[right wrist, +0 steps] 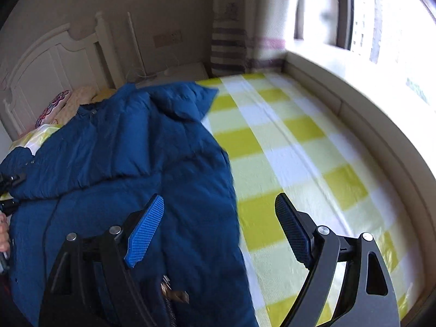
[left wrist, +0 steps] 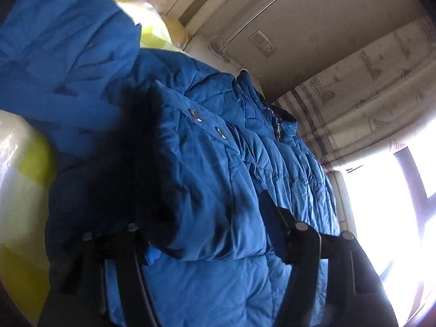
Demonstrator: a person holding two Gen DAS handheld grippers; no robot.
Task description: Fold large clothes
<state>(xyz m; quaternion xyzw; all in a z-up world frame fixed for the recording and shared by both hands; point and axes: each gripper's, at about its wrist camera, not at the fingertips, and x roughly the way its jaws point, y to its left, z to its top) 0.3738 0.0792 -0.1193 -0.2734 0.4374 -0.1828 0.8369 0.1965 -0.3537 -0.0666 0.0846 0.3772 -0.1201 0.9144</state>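
The blue padded jacket (right wrist: 114, 169) lies spread on my bed, over the yellow-and-white checked sheet (right wrist: 294, 147), and everything else I place against it. It covers the side of the sheet toward the white headboard (right wrist: 54, 62), with one blue corner poking out toward the striped curtain (right wrist: 229, 49); the window side of the sheet, beyond the jacket's edge, shows bare checks.

My right gripper (right wrist: 219, 226) hangs above the jacket's near edge with its fingers spread wide and nothing between them. The blue-padded finger (right wrist: 145, 231) sits over the jacket fabric, while the dark one is over the sheet just beside the jacket.

My left gripper (left wrist: 207, 231) is buried in the jacket. A thick fold of quilted blue, edged with a dark trim (left wrist: 144, 163), fills the space between its fingers, and both fingers seem to press on that fold, though the fabric hides the left tip, so I cannot swear the pinch is firm. Past the fold, the jacket's snap buttons (left wrist: 207, 125) and its zipper (left wrist: 278, 125) run away toward the curtain. A floral pillow (right wrist: 51, 106) lies beside the jacket's far edge, at the foot of the headboard.
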